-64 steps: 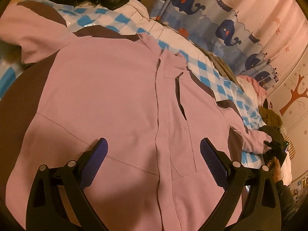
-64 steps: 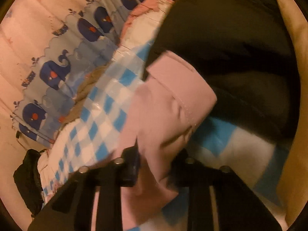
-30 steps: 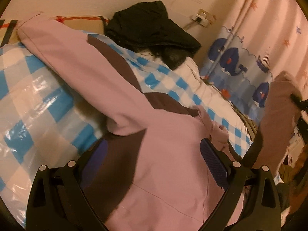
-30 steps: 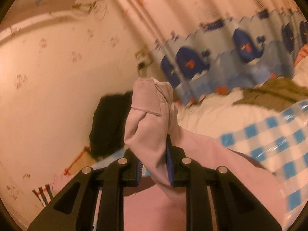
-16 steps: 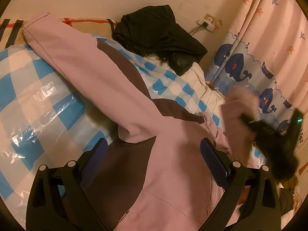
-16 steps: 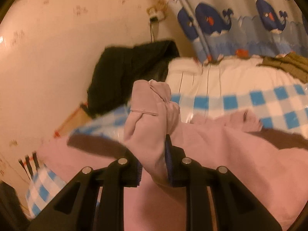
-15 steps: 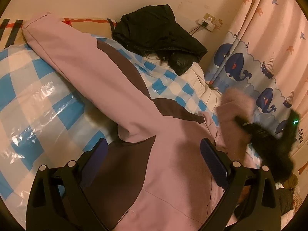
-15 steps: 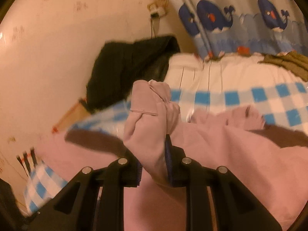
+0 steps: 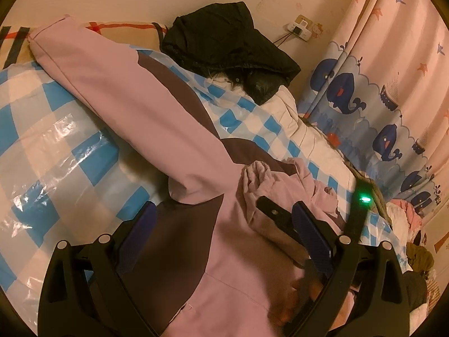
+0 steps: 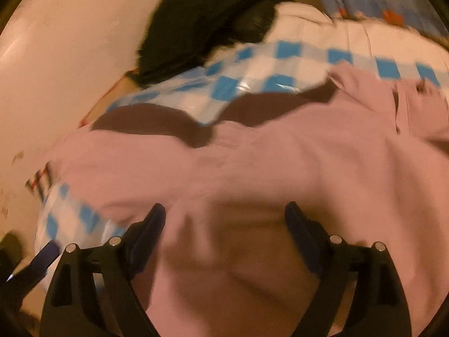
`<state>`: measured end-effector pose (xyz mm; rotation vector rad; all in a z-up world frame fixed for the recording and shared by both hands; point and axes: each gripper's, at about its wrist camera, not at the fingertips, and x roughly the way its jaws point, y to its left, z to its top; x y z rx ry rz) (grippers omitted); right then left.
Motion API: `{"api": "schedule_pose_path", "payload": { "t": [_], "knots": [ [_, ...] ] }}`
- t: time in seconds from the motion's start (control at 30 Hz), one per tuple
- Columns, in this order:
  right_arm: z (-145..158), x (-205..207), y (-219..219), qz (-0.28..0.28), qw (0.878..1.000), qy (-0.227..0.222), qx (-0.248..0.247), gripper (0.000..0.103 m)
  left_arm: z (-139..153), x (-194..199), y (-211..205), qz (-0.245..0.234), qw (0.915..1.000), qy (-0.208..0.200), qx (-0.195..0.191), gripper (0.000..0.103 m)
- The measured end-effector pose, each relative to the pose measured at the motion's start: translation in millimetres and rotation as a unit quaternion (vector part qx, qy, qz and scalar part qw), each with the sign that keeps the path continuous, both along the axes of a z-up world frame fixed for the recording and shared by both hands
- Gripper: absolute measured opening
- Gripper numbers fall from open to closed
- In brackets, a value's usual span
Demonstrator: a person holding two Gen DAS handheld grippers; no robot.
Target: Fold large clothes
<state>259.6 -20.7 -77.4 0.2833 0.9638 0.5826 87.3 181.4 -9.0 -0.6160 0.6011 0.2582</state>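
Lying spread over the bed (image 9: 56,151), the jacket (image 9: 230,275) — pink with brown panels — takes up most of both views, its body flat and one sleeve (image 9: 118,84) stretched out toward the wall. The other sleeve (image 9: 269,188) sits bunched on the chest, laid across the body as a first fold, I judge. The right gripper (image 10: 224,224) hangs just above that pink cloth; its jaws are opening and already stand wide, with fabric below them but nothing pinched between the pads, which reads as a release of the sleeve. The left gripper (image 9: 221,236) waits low over the brown shoulder panel, jaws wide and empty, probably placed to take the long sleeve next.

The bed is covered by a glossy blue-and-white check sheet (image 9: 84,157) — slick plastic by its shine, so cloth may slide on it. A black coat (image 9: 224,42) is heaped at the far corner, a whale-print curtain (image 9: 364,106) hangs beside the bed, and a socket (image 9: 300,28) is on the wall.
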Motion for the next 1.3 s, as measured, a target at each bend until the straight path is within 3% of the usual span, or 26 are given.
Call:
{"api": "schedule_pose_path", "payload": {
  "t": [0.1,0.23,0.33,0.47,0.67,0.73,0.8,0.97,1.0,1.07,1.17,1.3],
  "knots": [
    [38.5,-28.7,-39.0,-0.041,0.997,-0.055,0.020,0.084,0.3,3.6,-4.1,-0.013,0.9999,0.001,0.007,0.093],
    [68.4,-62.6,-131.0,-0.172,0.975,-0.114,-0.077,0.096,7.1,25.0,-27.7,-0.074,0.9965,-0.005,0.039,0.093],
    [59.6,-60.2,-202.2,-0.251,0.958,-0.081,-0.114,0.096,14.0,55.7,-64.1,-0.147,0.9854,-0.012,0.086,0.093],
    [35.7,-57.7,-264.8,-0.310,0.943,-0.043,-0.112,0.096,1.3,114.2,-113.1,-0.218,0.9646,0.000,0.148,0.093],
    [-46.4,-54.4,-290.4,-0.311,0.944,0.047,-0.102,0.096,-68.4,165.9,-122.7,-0.213,0.9484,0.112,0.207,0.093],
    [-49.3,-52.3,-286.6,-0.309,0.943,0.049,-0.112,0.097,-85.4,165.7,-121.7,-0.222,0.9434,0.122,0.215,0.093],
    [-45.5,-52.6,-285.0,-0.306,0.944,0.049,-0.116,0.097,-79.2,158.2,-126.8,-0.223,0.9376,0.120,0.238,0.093],
    [3.3,-103.1,-268.2,-0.313,0.946,-0.008,-0.079,0.097,-27.7,110.5,-103.3,-0.220,0.9451,0.055,0.235,0.093],
    [8.9,-108.1,-261.2,-0.304,0.950,-0.009,-0.073,0.097,-15.0,95.6,-84.4,-0.207,0.9526,0.043,0.218,0.093],
    [20.1,-131.2,-233.9,-0.269,0.962,-0.007,-0.049,0.097,5.2,63.3,-37.2,-0.188,0.9689,0.013,0.161,0.093],
    [18.9,-163.1,-201.8,-0.244,0.970,0.011,0.009,0.097,26.2,17.6,48.2,-0.129,0.9876,-0.025,0.087,0.093],
    [-12.8,-184.4,-177.8,-0.251,0.964,0.049,0.074,0.097,38.7,-28.9,180.7,-0.004,0.9987,-0.047,-0.018,0.093]
  ]
}}
